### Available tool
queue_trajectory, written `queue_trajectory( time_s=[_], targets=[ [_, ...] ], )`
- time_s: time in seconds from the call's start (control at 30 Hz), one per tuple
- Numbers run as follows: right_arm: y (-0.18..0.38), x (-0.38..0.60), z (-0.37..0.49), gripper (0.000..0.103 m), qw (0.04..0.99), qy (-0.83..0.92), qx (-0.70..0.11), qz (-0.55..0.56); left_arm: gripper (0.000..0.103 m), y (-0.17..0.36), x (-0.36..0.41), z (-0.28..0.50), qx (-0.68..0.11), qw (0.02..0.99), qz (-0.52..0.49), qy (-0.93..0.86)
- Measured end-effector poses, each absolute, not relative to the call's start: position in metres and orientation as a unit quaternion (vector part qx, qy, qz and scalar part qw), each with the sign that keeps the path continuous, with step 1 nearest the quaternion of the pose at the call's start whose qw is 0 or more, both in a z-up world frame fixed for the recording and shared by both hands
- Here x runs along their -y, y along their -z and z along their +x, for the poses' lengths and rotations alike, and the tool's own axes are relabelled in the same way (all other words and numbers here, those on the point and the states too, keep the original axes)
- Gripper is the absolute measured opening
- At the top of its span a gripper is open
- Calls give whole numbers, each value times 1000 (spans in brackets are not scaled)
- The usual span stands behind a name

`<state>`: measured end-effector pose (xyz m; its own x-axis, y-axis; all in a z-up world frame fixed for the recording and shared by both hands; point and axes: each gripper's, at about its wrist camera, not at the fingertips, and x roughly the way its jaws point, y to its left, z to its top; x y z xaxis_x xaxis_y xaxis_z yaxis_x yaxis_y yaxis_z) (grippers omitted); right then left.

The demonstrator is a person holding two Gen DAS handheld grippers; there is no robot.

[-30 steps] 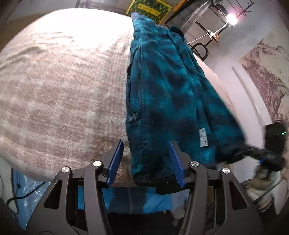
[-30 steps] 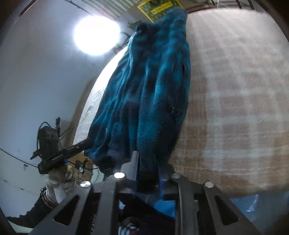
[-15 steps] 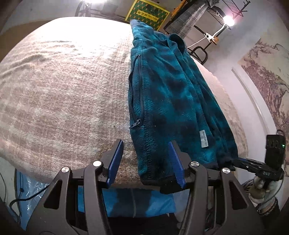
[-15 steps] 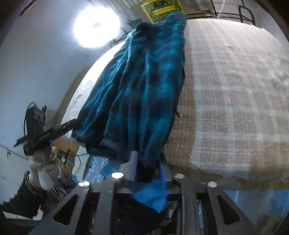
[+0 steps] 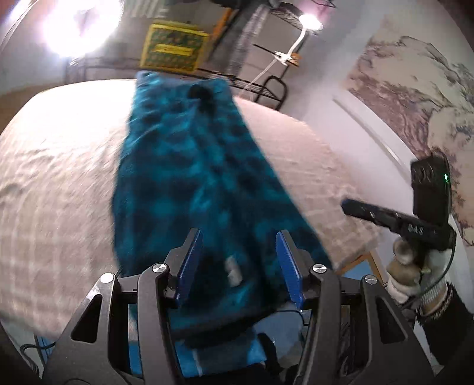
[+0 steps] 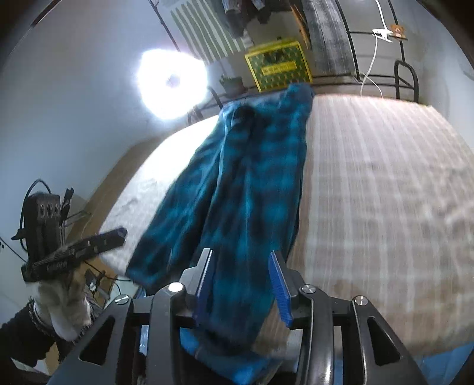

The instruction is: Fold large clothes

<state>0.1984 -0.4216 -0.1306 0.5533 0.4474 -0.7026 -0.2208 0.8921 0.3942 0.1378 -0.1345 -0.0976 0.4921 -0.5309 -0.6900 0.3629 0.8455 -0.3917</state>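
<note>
A teal and dark blue fleece jacket (image 5: pixel 189 183) lies folded lengthwise in a long strip on a beige checked bed cover (image 5: pixel 59 183). Its near hem hangs over the front edge of the bed. My left gripper (image 5: pixel 240 269) is open, its blue pads on either side of the hem, not pinching it. My right gripper (image 6: pixel 240 281) is open too, with the hem (image 6: pixel 237 325) between and below its pads. The jacket (image 6: pixel 246 189) runs away from me toward the far edge. Each gripper shows in the other's view, the right one (image 5: pixel 385 216) and the left one (image 6: pixel 80 248), out beside the bed.
The bed cover (image 6: pixel 385 192) spreads wide to the sides. A yellow-green box (image 5: pixel 173 49), a metal rack (image 5: pixel 266 86) and a clip lamp (image 5: pixel 308 22) stand behind the bed. A bright round light (image 6: pixel 171 83) glares at the back. Blue cloth (image 5: pixel 189 352) lies under the hem.
My right gripper has opened and let go of the jacket hem. Both grippers have drawn back and risen, and the jacket now lies flat on the bed.
</note>
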Motion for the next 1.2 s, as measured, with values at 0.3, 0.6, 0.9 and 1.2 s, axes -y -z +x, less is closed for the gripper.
queue_trajectory(
  time_s=[0.3, 0.6, 0.9, 1.2],
  targets=[
    [110, 432, 290, 42, 887, -184, -412, 102, 51, 102, 181, 217, -431, 851, -98, 282],
    [150, 418, 428, 34, 879, -156, -444, 73, 49, 170, 220, 251, -497, 807, -79, 308],
    [214, 365, 549, 33, 862, -152, -482, 28, 49, 189, 222, 255, -504, 796, -80, 324],
    [200, 365, 548, 35, 864, -161, -476, 22, 49, 179, 201, 252, -508, 785, -103, 338]
  ],
)
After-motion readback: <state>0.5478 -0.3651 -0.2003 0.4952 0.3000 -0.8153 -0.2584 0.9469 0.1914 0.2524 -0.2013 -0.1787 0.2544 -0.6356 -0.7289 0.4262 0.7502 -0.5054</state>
